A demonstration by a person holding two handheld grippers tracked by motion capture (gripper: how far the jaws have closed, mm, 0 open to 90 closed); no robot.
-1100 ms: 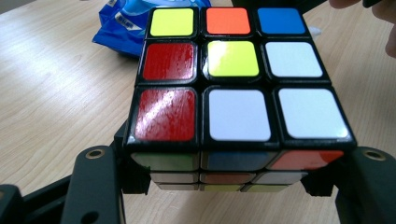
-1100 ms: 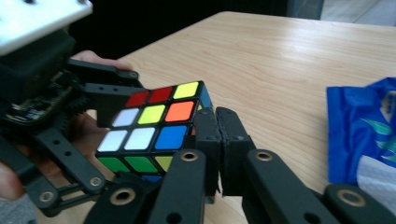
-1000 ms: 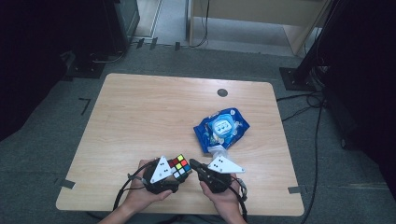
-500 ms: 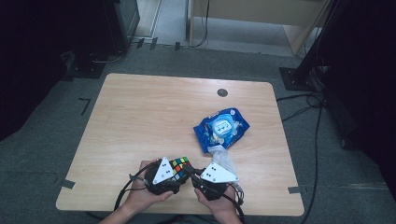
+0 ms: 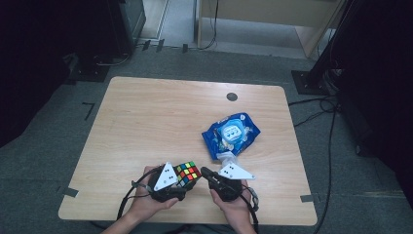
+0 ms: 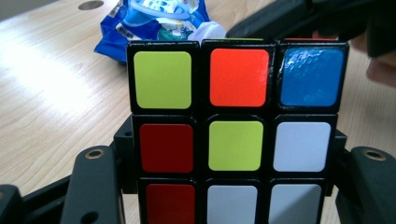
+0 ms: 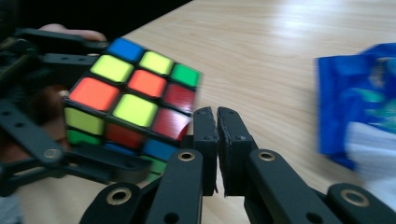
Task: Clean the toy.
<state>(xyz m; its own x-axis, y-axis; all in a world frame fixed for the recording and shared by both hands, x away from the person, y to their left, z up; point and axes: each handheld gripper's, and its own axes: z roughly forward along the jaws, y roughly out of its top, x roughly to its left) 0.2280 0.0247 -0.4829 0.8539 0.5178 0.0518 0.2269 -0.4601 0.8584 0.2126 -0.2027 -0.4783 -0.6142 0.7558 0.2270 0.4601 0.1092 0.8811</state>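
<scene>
A scrambled colour cube [image 5: 187,173] is held just above the near edge of the table, and my left gripper [image 5: 186,181] is shut on it. In the left gripper view the cube [image 6: 233,126] sits between the two black jaws, with yellow, orange and blue stickers along its top row. My right gripper [image 5: 205,171] is just right of the cube, pointing at it. In the right gripper view its pads [image 7: 217,116] are shut to a thin slit with nothing between them, close to the cube's [image 7: 130,102] lower corner.
A blue pack of wipes [image 5: 231,132] lies on the wooden table [image 5: 146,122] just beyond the right gripper. A round cable hole [image 5: 232,96] is near the far edge. Cables trail from both grippers over the near edge.
The right gripper dipped toward the near edge half a second ago and has come back beside the cube. The left gripper and the cube have stayed put.
</scene>
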